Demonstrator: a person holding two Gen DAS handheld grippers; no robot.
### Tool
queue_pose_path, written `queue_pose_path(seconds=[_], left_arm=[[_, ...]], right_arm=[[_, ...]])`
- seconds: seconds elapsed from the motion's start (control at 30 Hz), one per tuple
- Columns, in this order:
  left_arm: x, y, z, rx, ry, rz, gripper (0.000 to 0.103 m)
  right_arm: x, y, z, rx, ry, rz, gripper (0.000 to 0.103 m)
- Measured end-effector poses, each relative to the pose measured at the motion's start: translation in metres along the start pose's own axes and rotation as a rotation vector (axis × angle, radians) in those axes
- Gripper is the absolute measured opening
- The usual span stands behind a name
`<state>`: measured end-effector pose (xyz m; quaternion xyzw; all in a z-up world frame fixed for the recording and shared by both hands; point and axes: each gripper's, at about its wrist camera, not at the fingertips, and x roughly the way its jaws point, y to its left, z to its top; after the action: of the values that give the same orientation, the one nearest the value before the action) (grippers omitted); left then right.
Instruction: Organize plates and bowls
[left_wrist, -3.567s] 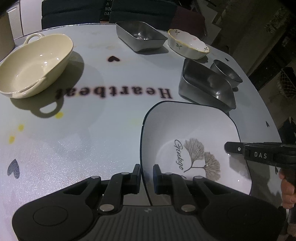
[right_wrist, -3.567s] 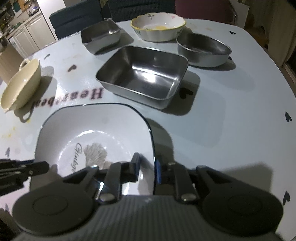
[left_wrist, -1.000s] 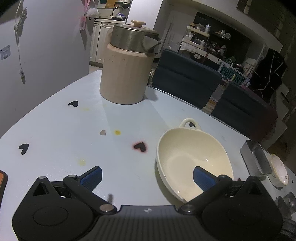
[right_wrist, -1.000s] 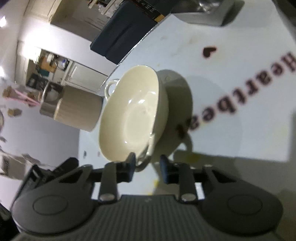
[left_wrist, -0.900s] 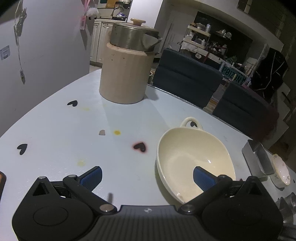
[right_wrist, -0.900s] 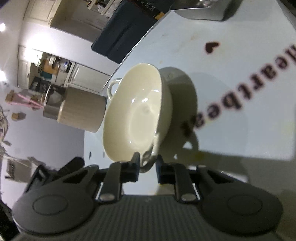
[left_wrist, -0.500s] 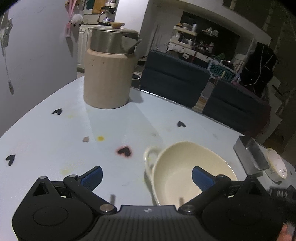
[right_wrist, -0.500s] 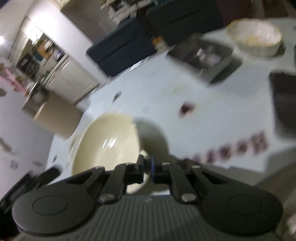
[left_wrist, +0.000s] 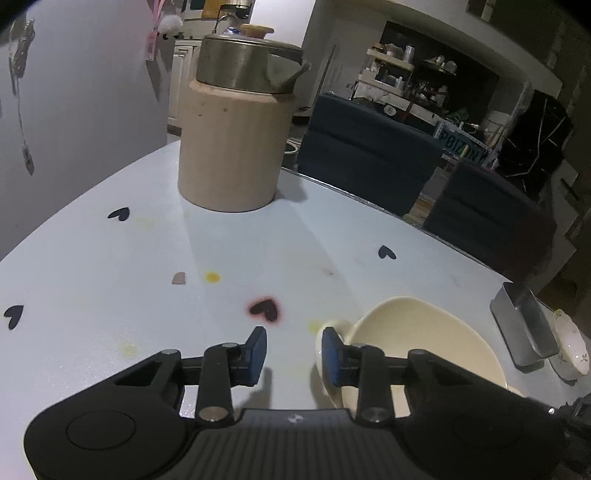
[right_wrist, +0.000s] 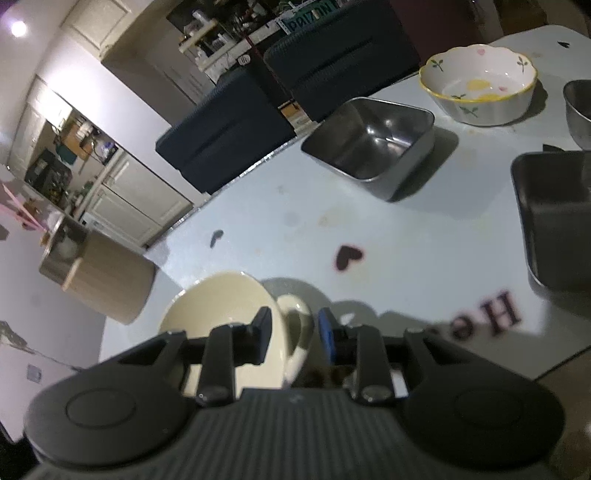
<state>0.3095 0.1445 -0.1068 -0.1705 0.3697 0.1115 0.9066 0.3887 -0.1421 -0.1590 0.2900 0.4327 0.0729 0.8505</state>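
The cream bowl (left_wrist: 417, 347) sits on the pale blue table (left_wrist: 110, 266), with the left gripper (left_wrist: 293, 352) released, its right pad beside the bowl's loop handle. The right gripper (right_wrist: 293, 334) straddles the opposite handle (right_wrist: 293, 325) with a gap on each side, not clenched. A metal tray (right_wrist: 369, 146) and a flowered bowl (right_wrist: 478, 88) stand well apart beyond.

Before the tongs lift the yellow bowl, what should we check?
1. Cream bowl handle sits between the right tongs: ok.
2. Right tongs squeezing that handle firmly: cannot tell.
3. Left tongs gripping the bowl: not ok, they are open beside its handle.
4. Bowl has nothing inside: ok.
5. Steel tray stands apart from the bowl: ok.
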Motion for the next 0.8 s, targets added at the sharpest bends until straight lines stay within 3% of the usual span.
queue_pose_path(seconds=[0.1, 0.17, 0.27, 0.5, 0.7, 0.8], left_arm=[[0.003, -0.006, 0.000, 0.044, -0.001, 0.013, 0.035], [0.005, -0.011, -0.001, 0.079, -0.001, 0.031, 0.035], [0.006, -0.017, -0.001, 0.128, 0.010, 0.055, 0.036], [0.002, -0.026, -0.009, 0.255, 0.043, 0.117, 0.046], [-0.012, -0.016, -0.012, 0.238, 0.132, 0.088, 0.044], [-0.021, 0.000, -0.010, 0.131, 0.119, -0.018, 0.042]], right_arm=[[0.004, 0.001, -0.002, -0.009, 0.031, -0.015, 0.034], [0.006, 0.002, -0.004, -0.017, 0.041, -0.042, 0.025], [0.003, 0.000, -0.004, -0.032, 0.034, -0.056, 0.025], [0.005, 0.002, -0.005, -0.081, 0.022, -0.065, 0.023], [0.001, 0.005, -0.007, -0.124, 0.038, -0.077, 0.023], [-0.001, 0.009, -0.007, -0.155, 0.039, -0.059, 0.020]])
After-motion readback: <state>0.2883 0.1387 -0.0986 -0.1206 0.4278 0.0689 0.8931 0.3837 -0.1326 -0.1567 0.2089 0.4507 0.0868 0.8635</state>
